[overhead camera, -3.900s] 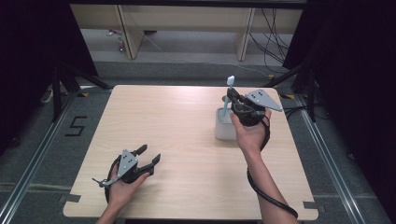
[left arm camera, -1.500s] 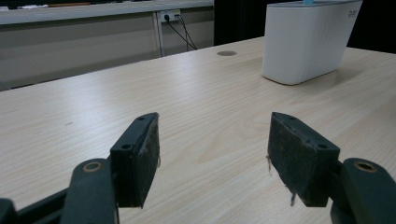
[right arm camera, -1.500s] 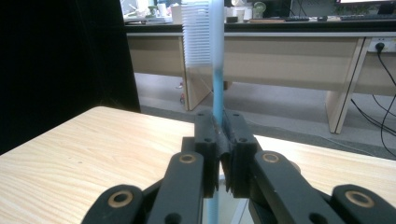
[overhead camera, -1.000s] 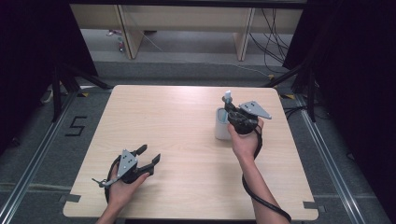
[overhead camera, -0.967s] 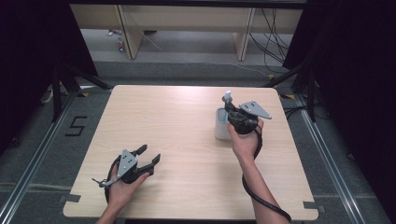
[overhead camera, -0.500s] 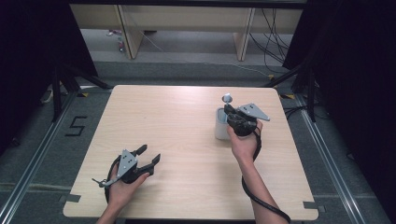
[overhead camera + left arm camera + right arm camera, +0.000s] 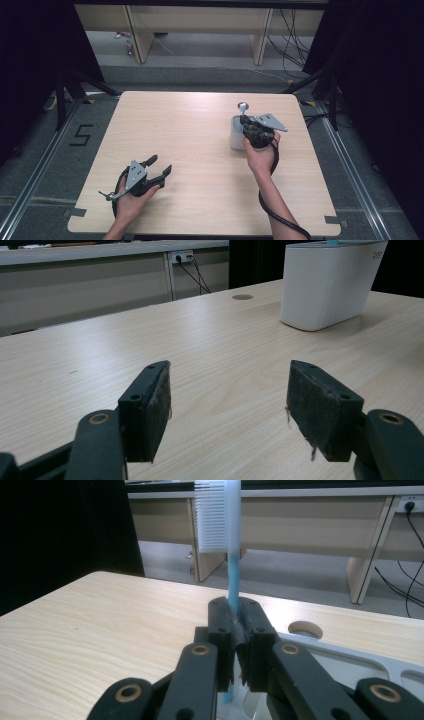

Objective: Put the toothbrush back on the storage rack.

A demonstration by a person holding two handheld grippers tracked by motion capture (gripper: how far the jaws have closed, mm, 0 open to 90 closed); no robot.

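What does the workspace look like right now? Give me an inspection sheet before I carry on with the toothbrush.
Surface: wooden table, bare and dry, with a round hole in the top.
Job's things: toothbrush upright, bristle head up, blue handle running down toward the white holder.
Clutter: nothing seen.
Grippers: right gripper shut on the toothbrush handle, above the holder; left gripper open with nothing between its pads, resting near the table's front left.
Cables: a black one trails from the right gripper along the forearm; more hang behind the table.
Surroundings: grey floor, wooden bench legs behind, a 5 marked on the floor.
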